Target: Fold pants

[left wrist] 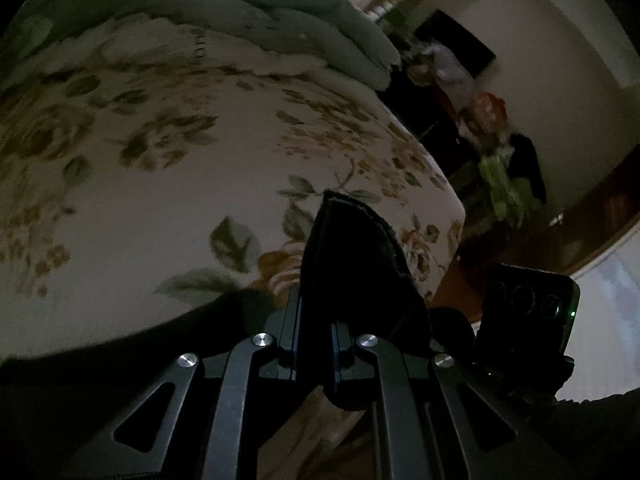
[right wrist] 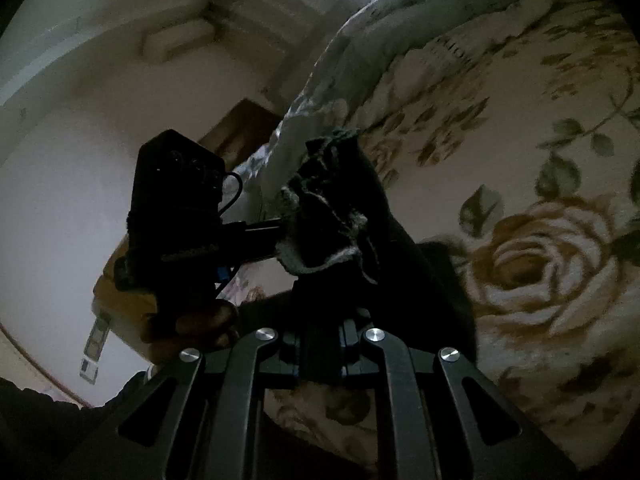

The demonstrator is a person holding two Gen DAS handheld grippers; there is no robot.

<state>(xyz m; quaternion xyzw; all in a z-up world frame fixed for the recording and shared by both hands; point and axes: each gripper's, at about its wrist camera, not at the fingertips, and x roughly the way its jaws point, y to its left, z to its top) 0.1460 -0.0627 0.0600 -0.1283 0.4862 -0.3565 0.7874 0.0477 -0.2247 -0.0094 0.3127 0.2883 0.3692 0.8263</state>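
Gripping dark cloth, the left tool [left wrist: 316, 304] is clenched on a fold of the black fabric pants [left wrist: 352, 256], whose stitched edge stands up in a peak just past its fingertips. The right tool [right wrist: 320, 320] is likewise clenched on the same garment, here a bunched part with a pale ribbed edge and loose threads, rising straight ahead of it. Both pinched parts are off the floral-printed bed cover [left wrist: 160, 184], while the rest of the cloth hangs down and back under each tool, towards the near edge of the bed. The right view shows the left tool's black housing just beside the right tool's bunch, so the two grips seem close together, neither hand clearly nearer the bed. The open bed cover spreads beyond both, up to the rumpled grey quilt [left wrist: 304, 20] at the far edge. My judgement: the fold turns on laying the held part forward onto that cover.
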